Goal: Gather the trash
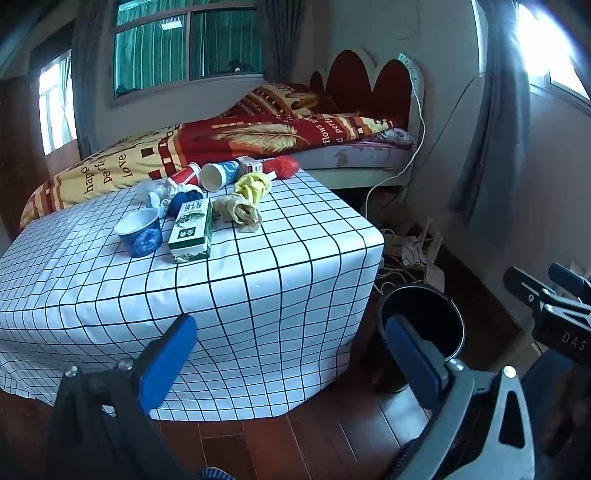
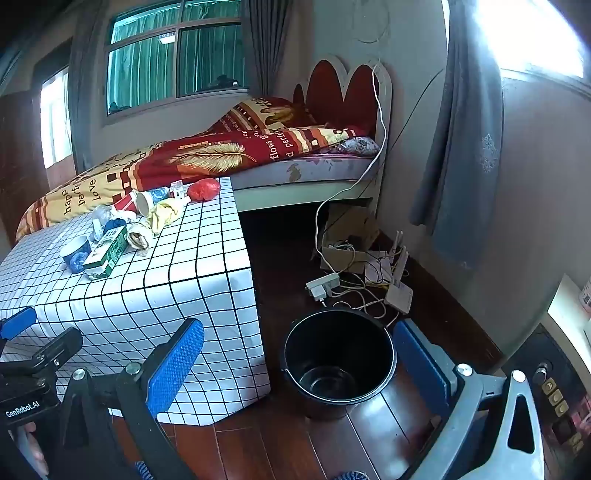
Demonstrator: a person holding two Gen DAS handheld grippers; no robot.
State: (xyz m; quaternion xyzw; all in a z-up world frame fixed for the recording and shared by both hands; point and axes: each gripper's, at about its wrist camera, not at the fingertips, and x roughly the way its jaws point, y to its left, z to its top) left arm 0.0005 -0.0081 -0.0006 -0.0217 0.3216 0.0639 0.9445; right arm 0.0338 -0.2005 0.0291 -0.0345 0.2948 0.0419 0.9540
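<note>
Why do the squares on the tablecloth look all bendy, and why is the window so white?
Left wrist view: the fisheye lens curves the checked tablecloth lines, most toward the edges; the right-hand window is blown out white by daylight. Right wrist view: same bending on the tablecloth, glare at the window, and the black bin stays dim inside.

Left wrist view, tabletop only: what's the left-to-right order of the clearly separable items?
Blue cup → green box → brown paper wad → red bag. The cups, clear plastic and yellow wad behind overlap too much to order. Off the table, the black bin is farthest right.
</note>
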